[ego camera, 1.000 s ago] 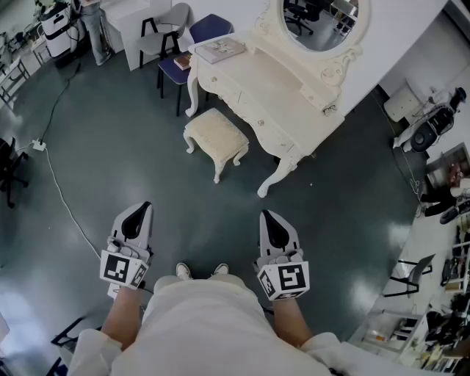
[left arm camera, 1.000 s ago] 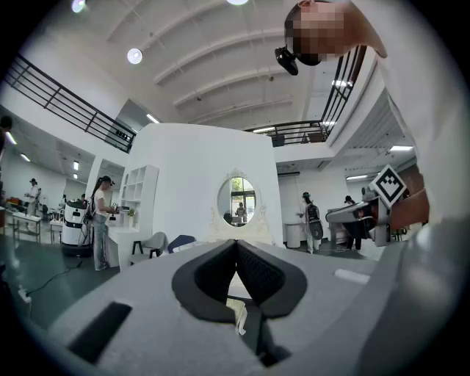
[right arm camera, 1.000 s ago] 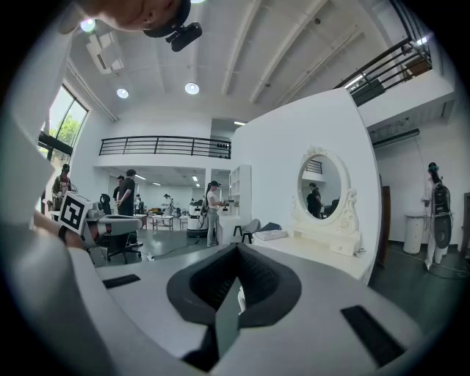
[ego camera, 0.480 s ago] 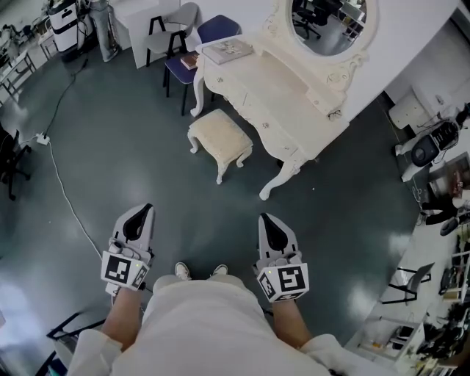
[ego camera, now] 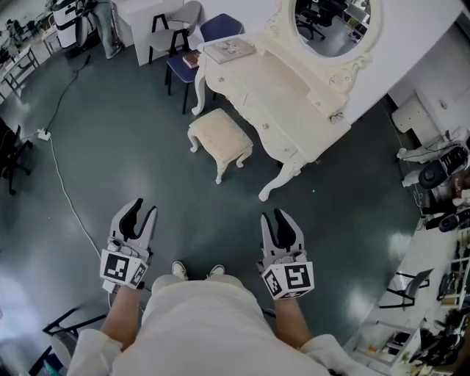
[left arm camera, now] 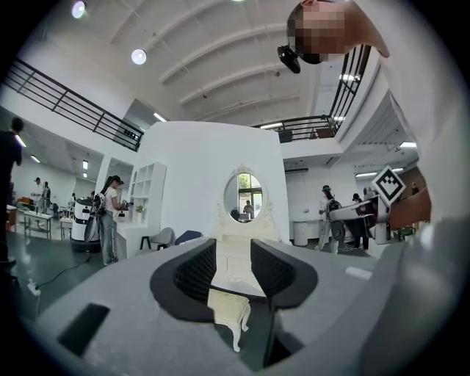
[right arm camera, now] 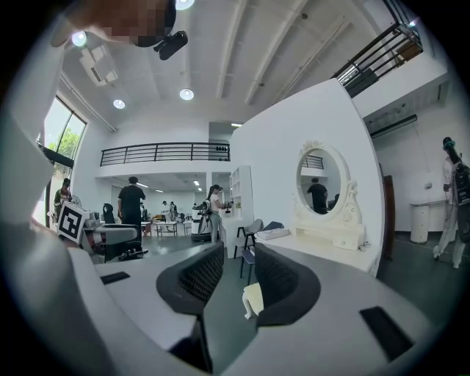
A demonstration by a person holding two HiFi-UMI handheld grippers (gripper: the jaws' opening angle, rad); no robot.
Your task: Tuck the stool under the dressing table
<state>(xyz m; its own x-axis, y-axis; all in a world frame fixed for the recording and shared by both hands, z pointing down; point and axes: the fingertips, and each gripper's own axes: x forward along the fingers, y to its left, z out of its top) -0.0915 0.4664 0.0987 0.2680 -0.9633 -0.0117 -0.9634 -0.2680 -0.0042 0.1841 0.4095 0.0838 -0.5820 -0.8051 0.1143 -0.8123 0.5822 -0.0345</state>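
- Down at the bottom of the head view, I hold the left tool (ego camera: 142,209) and the right tool (ego camera: 275,218) side by side over the dark floor (ego camera: 110,147), one on each side of my shoes (ego camera: 194,270).
- Left tool (left arm camera: 233,257): jaws apart and opening, with nothing between the pads. The stool only shows far off through the gap.
- Right tool (right arm camera: 239,268): same state, jaws spread and opening, gripping nothing.
- Both tools point roughly level toward the furniture.
- The stool (ego camera: 220,136) is cream with a cushioned top and curved legs. It stands upright on the floor, just in front of the vanity (ego camera: 279,88).
- It is out in the open, not under the vanity. Its far edge is close to the drawer front, and it sits toward the vanity's left end as I see it.
- The stool is well apart from both tools.
- In the left gripper view the stool (left arm camera: 224,308) lines up with the jaw gap. In the right gripper view it (right arm camera: 253,297) peeks out beside one jaw.
- The vanity is white and ornate, with an oval mirror (ego camera: 330,22) at the back. It stands against a white wall.
- A flat book-like item (ego camera: 229,50) lies on the vanity's surface at the far left corner.
- A blue chair (ego camera: 217,26) and a grey chair (ego camera: 172,22) stand beyond that corner.
- A white cable (ego camera: 59,183) runs across the floor at left.
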